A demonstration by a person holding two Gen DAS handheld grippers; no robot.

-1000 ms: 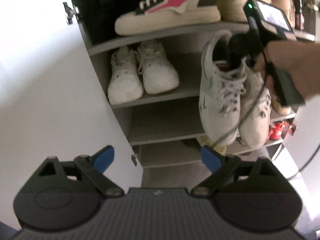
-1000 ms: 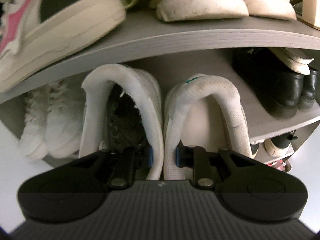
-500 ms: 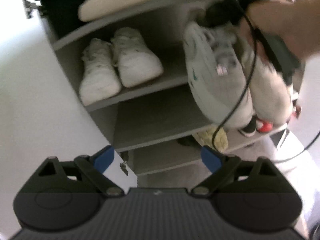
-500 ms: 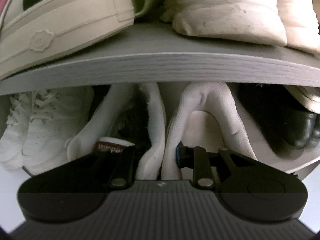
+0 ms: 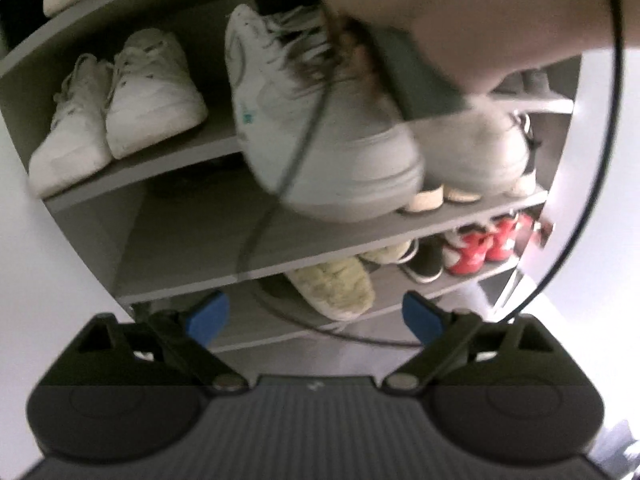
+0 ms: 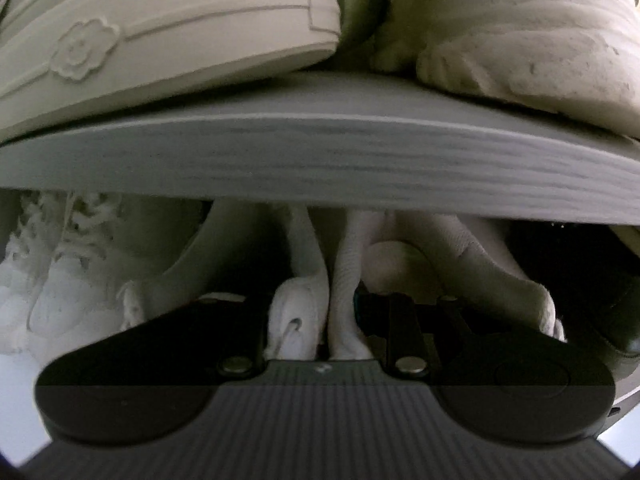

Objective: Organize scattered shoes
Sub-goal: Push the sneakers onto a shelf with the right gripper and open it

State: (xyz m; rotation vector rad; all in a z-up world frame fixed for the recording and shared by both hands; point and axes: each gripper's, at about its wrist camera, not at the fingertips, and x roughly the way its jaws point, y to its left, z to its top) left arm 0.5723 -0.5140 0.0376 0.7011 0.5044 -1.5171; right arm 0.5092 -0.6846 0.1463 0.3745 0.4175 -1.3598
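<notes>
My right gripper (image 6: 326, 300) is shut on the inner collars of a pair of white sneakers (image 6: 348, 268), pinched together between its pads. In the left wrist view the same pair (image 5: 332, 148) hangs toe-down in front of the grey shoe shelf (image 5: 180, 236), level with its second and third boards, under a hand (image 5: 480, 20) holding the right gripper's handle. In the right wrist view the pair's heels sit just below a grey shelf edge (image 6: 320, 160). My left gripper (image 5: 316, 316) stands open and empty, low in front of the shelf.
Another white pair (image 5: 116, 104) stands on the second board at left. Yellow-green shoes (image 5: 336, 288), black ones and red-and-white ones (image 5: 484, 244) fill lower boards. A black cable (image 5: 280, 184) loops across. Cream shoes (image 6: 168, 36) rest on the board above; black shoes (image 6: 600, 280) sit at right.
The left gripper has sunk and tipped down, so the shelf fills more of its view. The right gripper carried the white pair in under the shelf board, which now covers more of the shoes.
</notes>
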